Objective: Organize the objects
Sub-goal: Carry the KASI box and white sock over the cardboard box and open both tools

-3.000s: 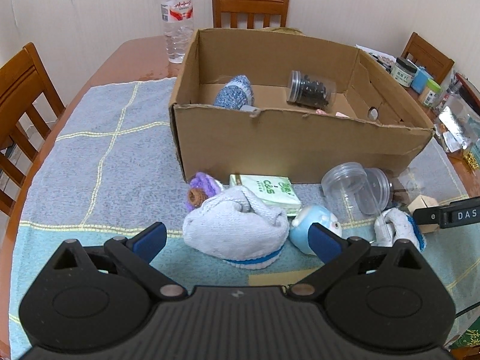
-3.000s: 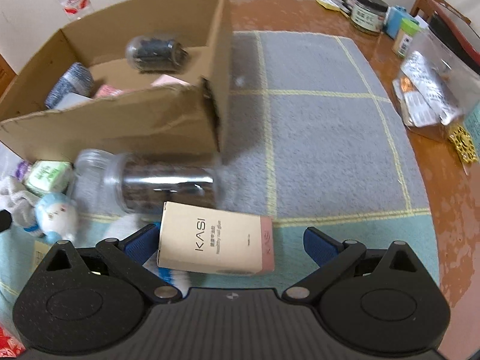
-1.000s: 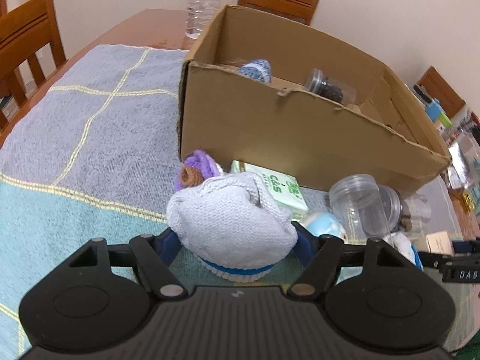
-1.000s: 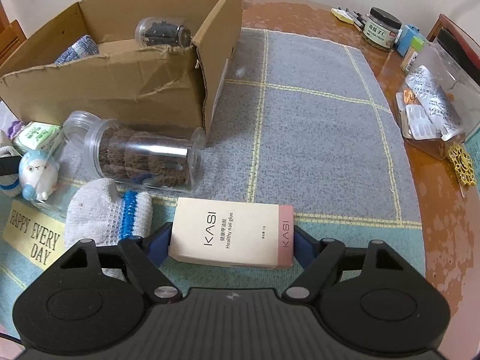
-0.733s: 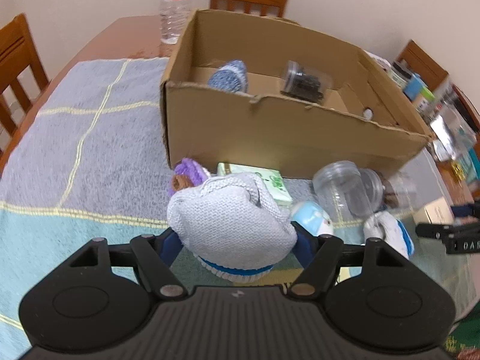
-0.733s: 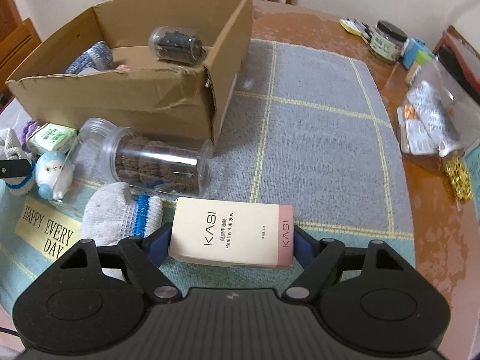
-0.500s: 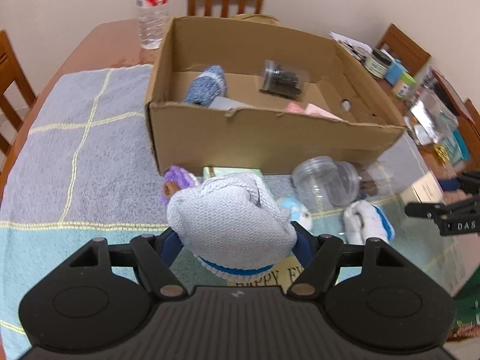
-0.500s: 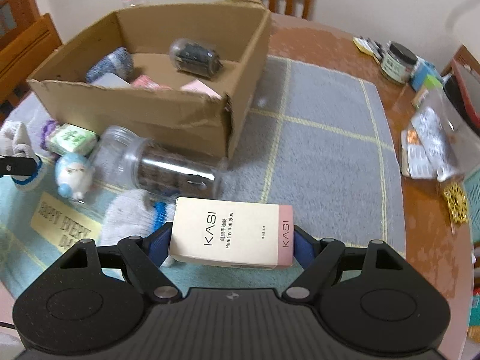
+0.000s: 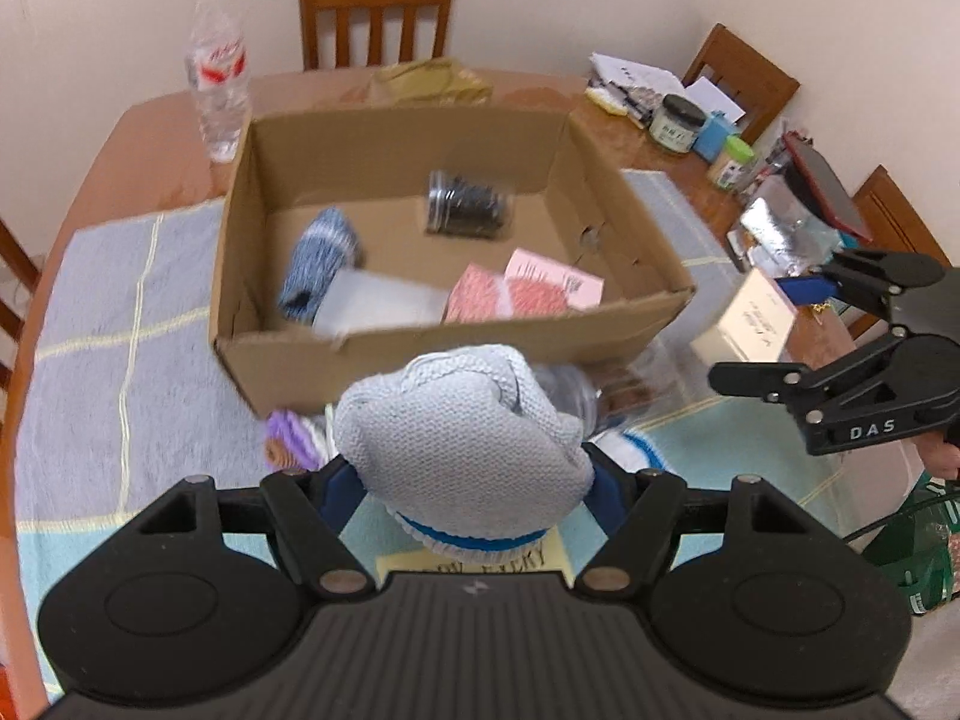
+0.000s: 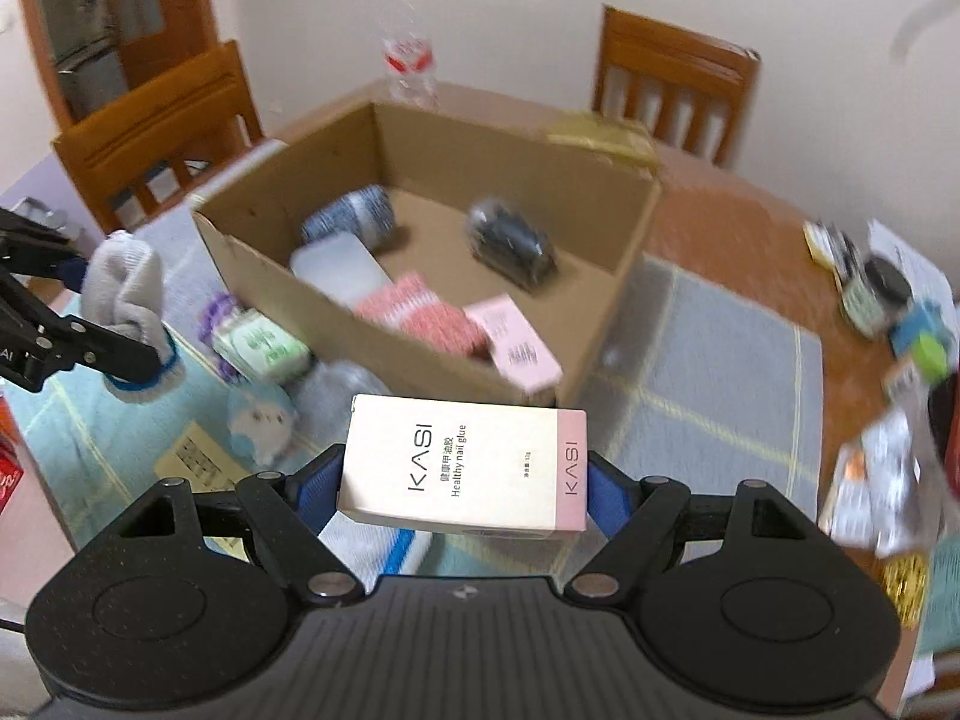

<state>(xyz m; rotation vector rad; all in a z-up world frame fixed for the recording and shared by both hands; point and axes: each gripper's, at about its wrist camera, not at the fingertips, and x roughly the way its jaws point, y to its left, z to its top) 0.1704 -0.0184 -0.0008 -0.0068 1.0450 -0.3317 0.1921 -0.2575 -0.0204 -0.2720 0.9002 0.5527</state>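
A: Nearest first. The left claw is clamped on a grey knitted sock, a blue pad pressed into each side. The sock hangs clear of the table, in front of the box's near wall.

B: And the right claw?

A: Gripping the glue carton by its two short ends, label up, also off the table and short of the box's near corner.

B: What's under them?

A: A second sock, a blue toy, a green packet, a clear jar on its side and a card, all on the mat just before the box.

B: Inside the box?

A: A blue sock, a white pack, a red pack, a pink carton and a dark jar near the back.

B: Risks, as you judge them?

A: The sock is soft, so it could sag out of the pads or catch the near wall if it goes across low. The carton is pinched only at its ends and might twist or slip. With both claws heading for one opening, they could knock together. Beyond the box a bottle stands on the table; an overshoot could tip it.
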